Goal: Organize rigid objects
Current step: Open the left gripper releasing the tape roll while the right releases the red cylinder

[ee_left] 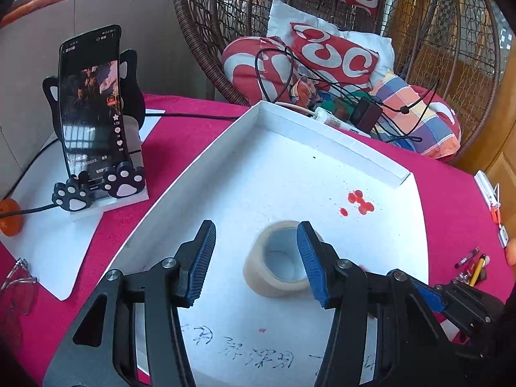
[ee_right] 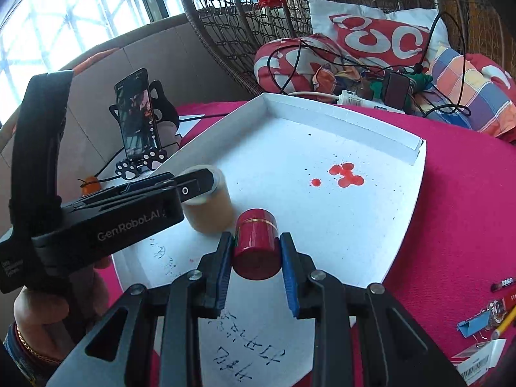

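A roll of beige tape (ee_left: pixel 274 261) stands in the white tray (ee_left: pixel 258 174). My left gripper (ee_left: pixel 256 245) is open above it, its right finger over the roll's hole and its left finger clear of the roll. It shows at the left of the right wrist view (ee_right: pixel 193 187) over the tape roll (ee_right: pixel 209 206). My right gripper (ee_right: pixel 256 251) is shut on a red cylindrical container (ee_right: pixel 256 245) with a gold band, held just above the white tray (ee_right: pixel 354 225).
A phone on a black cat-paw stand (ee_left: pixel 93 129) stands left of the tray. Red stains (ee_left: pixel 359 201) mark the tray floor. Glasses (ee_left: pixel 19 287) lie at the left, pens and clips (ee_right: pixel 493 316) at the right. Cushions and cables (ee_left: pixel 338 96) lie behind.
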`<state>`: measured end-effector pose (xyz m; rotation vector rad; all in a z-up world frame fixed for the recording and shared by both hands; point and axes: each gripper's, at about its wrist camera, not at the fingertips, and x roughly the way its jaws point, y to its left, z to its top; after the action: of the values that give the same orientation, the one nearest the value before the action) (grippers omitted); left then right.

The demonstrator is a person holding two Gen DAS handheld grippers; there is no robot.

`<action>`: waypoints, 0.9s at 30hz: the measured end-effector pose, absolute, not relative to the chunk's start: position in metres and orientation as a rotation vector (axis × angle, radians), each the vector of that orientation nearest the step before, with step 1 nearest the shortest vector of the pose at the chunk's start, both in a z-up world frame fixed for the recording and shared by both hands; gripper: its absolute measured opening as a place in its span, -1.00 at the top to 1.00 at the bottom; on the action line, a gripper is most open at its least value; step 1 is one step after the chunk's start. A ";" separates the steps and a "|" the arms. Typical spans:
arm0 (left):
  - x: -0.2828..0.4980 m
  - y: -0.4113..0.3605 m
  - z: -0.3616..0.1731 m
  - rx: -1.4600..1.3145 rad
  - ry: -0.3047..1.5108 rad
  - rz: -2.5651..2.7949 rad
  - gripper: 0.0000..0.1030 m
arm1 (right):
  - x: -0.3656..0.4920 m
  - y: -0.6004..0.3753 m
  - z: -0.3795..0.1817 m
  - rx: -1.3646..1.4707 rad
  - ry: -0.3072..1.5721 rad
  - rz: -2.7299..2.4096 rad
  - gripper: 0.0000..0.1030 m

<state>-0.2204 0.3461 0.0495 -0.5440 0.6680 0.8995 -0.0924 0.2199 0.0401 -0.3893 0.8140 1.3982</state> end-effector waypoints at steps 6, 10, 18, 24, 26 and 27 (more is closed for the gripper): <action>-0.236 0.343 0.060 -0.585 0.541 0.911 -0.90 | -0.088 0.206 0.044 -0.325 0.803 1.400 -0.89; -0.253 0.329 0.071 -0.630 0.448 0.896 -0.99 | -0.088 0.182 0.057 -0.268 0.731 1.400 -1.00; -0.271 0.272 0.104 -0.584 0.248 0.779 -0.99 | -0.084 0.117 0.099 -0.120 0.519 1.362 -1.00; -0.275 0.227 0.139 -0.537 0.107 0.635 -0.99 | -0.073 0.060 0.150 0.039 0.268 1.239 -1.00; -0.268 0.212 0.146 -0.496 0.123 0.612 -0.99 | -0.069 0.035 0.167 0.088 0.163 1.167 -1.00; -0.263 0.205 0.148 -0.472 0.141 0.612 -0.99 | -0.066 0.021 0.175 0.121 0.117 1.127 -1.00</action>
<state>-0.2632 0.2048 0.1481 -0.4721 0.1414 0.6117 -0.0657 0.0206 0.1746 0.1206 0.1171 1.1273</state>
